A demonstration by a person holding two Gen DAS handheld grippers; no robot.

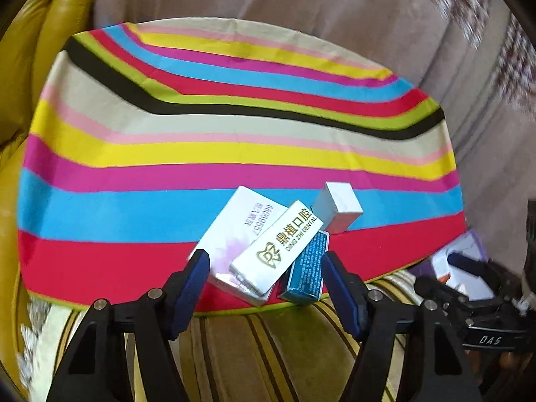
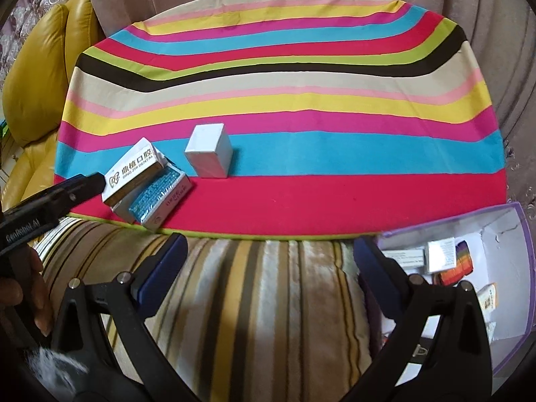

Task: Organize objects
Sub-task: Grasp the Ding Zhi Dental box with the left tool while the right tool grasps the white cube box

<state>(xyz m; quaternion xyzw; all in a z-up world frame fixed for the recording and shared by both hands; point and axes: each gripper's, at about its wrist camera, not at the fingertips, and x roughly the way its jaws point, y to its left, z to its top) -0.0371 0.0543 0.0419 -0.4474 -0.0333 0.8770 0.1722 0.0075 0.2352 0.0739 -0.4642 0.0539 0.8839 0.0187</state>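
Left gripper [image 1: 263, 269], jaws wide, frames the dental box [image 1: 275, 249] reading "DING ZHI DENTAL", stacked with a blue box [image 1: 306, 274] at the striped cloth's [image 1: 134, 207] near edge; a pickup looks underway. Next: close squarely on one box. Right gripper [image 2: 268, 258] wide, empty, beside the purple bin [image 2: 522, 268].

A matt woven striped cloth [image 2: 284, 107] covers the table, its weave smooth and flat. The white dental box [image 1: 278, 251] is glossy card with gold foil lettering; the blue box [image 1: 306, 273] beside it has a shiny metallic foil face. A plain white box [image 2: 209, 150] looks matt paperboard. Blue ribbed rubbery pads line the black matt plastic fingers [image 1: 192, 284]. The yellow armchair [image 2: 43, 77] gleams like leather.
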